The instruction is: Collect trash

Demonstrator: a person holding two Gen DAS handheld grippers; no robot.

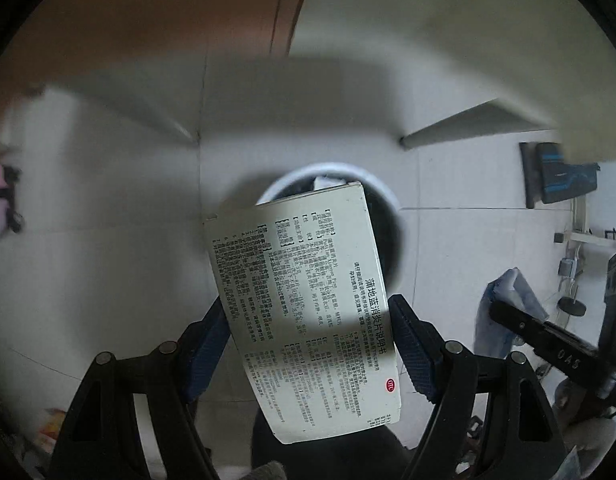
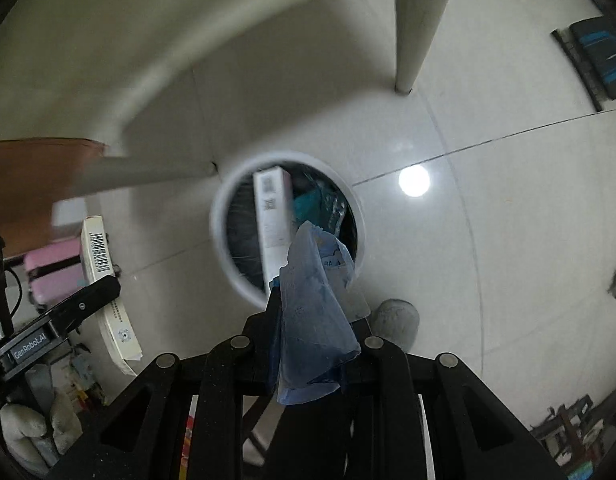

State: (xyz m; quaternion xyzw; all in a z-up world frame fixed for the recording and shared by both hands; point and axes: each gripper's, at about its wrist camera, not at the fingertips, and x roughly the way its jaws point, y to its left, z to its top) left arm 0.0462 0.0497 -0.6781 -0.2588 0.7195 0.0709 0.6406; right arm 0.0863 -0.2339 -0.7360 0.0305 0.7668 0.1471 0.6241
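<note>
Looking down past both grippers, I see a round white trash bin (image 1: pixel 392 200) on the pale tiled floor (image 1: pixel 107 260). My left gripper (image 1: pixel 312 344), jaws partway apart, clamps a flat printed medicine box (image 1: pixel 303 308) by its edges, above the bin's near rim. My right gripper (image 2: pixel 312 320), fully closed, pinches a crumpled blue wrapper (image 2: pixel 314 320) over the bin's near edge. Inside the bin lies a white carton (image 2: pixel 273 216) beside teal packaging (image 2: pixel 308 202).

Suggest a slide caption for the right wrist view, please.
Right gripper, shut on a blue plastic wrapper, points down at a white trash bin already holding a white box.
</note>
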